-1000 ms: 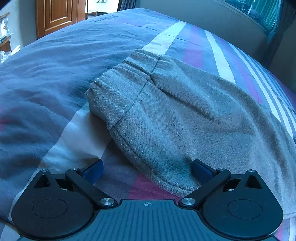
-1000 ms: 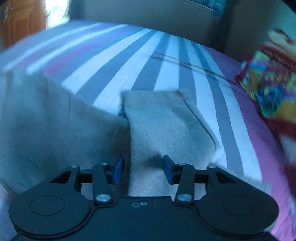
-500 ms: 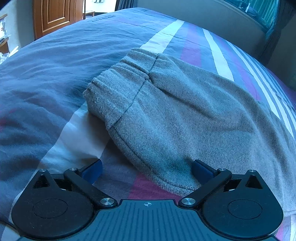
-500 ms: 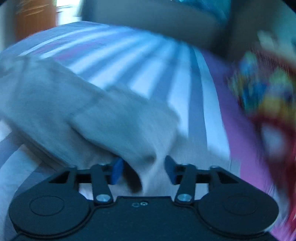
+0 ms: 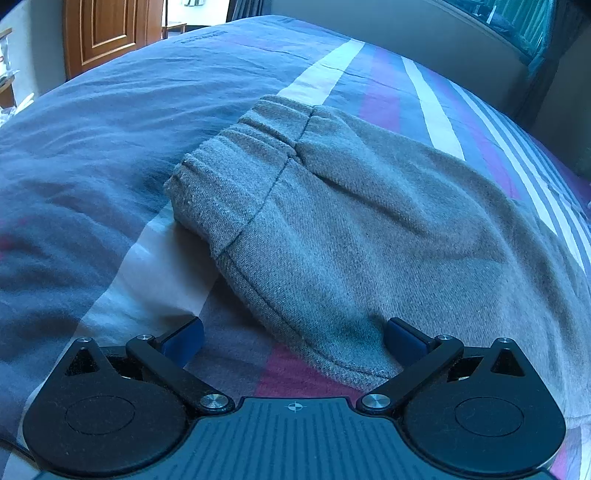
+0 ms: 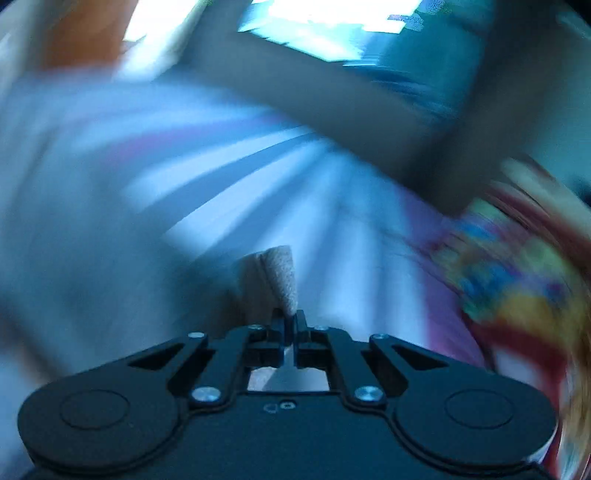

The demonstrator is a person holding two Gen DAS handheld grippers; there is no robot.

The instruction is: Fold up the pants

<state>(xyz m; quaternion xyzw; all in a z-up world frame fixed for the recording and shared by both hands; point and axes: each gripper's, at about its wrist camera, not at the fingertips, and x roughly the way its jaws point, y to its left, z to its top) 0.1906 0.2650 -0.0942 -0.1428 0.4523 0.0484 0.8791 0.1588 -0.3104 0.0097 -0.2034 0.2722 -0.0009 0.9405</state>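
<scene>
Grey sweatpants (image 5: 369, 229) lie on the striped bedspread (image 5: 110, 147), with the ribbed waistband (image 5: 236, 166) toward the left. My left gripper (image 5: 293, 341) is open and low over the bed, its right finger resting on the near edge of the pants and its left finger on bare bedspread. My right gripper (image 6: 290, 321) is shut on a pinched fold of the grey pants (image 6: 280, 280), which sticks up between the fingers. The right wrist view is heavily blurred by motion.
A wooden door (image 5: 110, 33) stands at the far left beyond the bed. A dark headboard or wall (image 5: 443, 48) runs along the far side. A colourful patterned cushion (image 6: 517, 288) lies to the right in the right wrist view.
My right gripper has closed on the pant fabric and is swinging quickly with it. My left gripper has stayed open and hardly moved.
</scene>
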